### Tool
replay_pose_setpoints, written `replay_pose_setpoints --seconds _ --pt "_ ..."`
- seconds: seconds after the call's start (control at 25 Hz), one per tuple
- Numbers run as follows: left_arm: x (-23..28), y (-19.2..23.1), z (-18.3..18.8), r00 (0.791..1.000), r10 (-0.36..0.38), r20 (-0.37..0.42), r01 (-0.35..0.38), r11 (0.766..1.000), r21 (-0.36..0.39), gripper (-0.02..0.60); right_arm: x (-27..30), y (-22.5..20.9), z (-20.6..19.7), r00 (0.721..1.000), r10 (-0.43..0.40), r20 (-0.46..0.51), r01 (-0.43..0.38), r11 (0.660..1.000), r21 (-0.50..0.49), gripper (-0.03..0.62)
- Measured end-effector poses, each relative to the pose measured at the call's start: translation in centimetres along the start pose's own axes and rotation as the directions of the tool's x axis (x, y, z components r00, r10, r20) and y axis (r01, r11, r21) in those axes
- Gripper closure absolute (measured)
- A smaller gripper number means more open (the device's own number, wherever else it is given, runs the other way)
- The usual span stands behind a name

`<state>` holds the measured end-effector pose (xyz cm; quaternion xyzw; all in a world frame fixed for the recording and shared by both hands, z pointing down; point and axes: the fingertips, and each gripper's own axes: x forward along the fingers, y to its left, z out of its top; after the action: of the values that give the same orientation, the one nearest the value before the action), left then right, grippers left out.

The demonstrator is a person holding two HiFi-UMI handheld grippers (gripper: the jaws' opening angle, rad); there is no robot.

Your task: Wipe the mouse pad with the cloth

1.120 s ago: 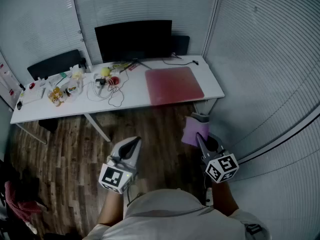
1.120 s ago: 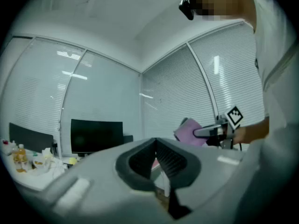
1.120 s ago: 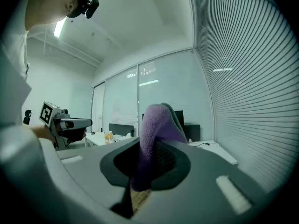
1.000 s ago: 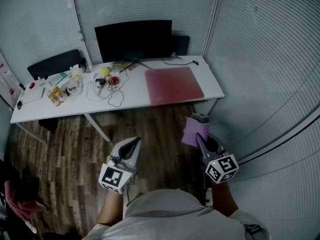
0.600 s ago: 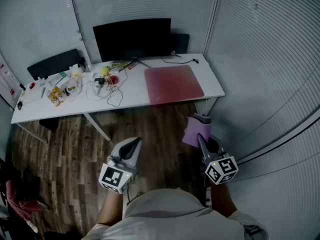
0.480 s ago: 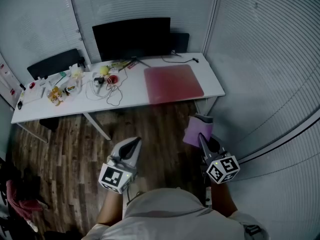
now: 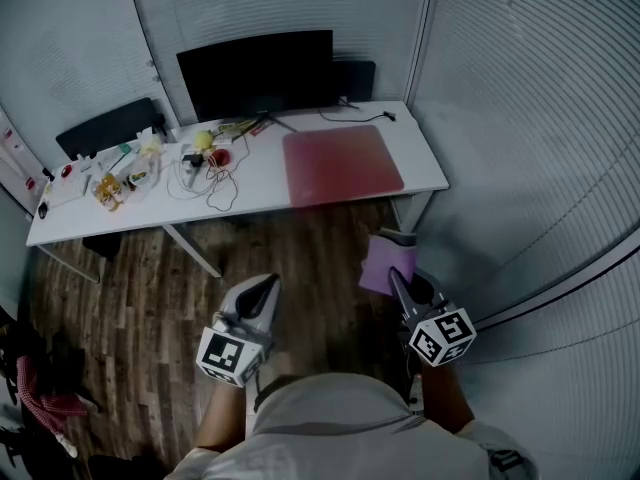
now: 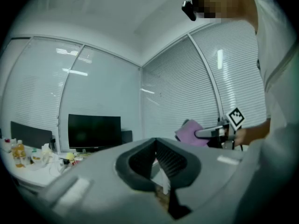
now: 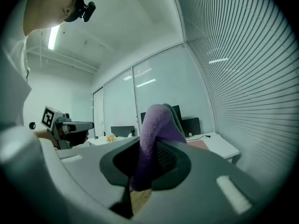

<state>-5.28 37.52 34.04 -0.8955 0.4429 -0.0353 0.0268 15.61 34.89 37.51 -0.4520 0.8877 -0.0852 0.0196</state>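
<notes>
- No text, brand or number is readable in any of your views.
- Cube (image 7: pixel 226 356) on your left gripper (image 7: pixel 264 284): square black-and-white marker, no letters.
- Cube (image 7: pixel 441 335) on your right gripper (image 7: pixel 394 274): likewise.
- Desk (image 7: pixel 265 184) items: labels too small to read.

white desk (image 7: pixel 250 183), wood floor (image 7: pixel 150 308)

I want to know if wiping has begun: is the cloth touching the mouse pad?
No, the right gripper holds the cloth above the wooden floor, apart from the mouse pad on the table.
</notes>
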Motion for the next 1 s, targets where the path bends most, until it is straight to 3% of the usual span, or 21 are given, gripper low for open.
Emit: replay_pose_setpoints --seconds 0.28,0.44,0.72,1.0 --pt "3.0 -2.7 -0.6 1.0 0.01 -0.025 -0.01 1.0 -0.009 0.58 -1.6 -4.5 -1.4 1.0 0.003 -0.018 -0.001 0.995 0.096 0.546" --pt "4.1 -2.3 -1.7 0.999 0.01 -0.034 -0.011 0.999 -0.03 0.578 -0.7 -5.6 -2.2 1.0 -0.002 -0.023 0.004 0.994 0.108 0.545" --pt "8.0 3.4 -2.5 0.999 -0.008 -0.032 0.006 0.998 -0.06 0.578 4.9 -7.2 -1.6 0.998 -0.028 -0.054 0.032 0.996 0.088 0.545" --pt "10.6 12.4 -3.6 0.999 -0.047 -0.022 0.045 0.997 -0.067 0.578 15.3 -5.5 -1.4 0.996 -0.015 -0.087 0.02 0.998 0.053 0.545"
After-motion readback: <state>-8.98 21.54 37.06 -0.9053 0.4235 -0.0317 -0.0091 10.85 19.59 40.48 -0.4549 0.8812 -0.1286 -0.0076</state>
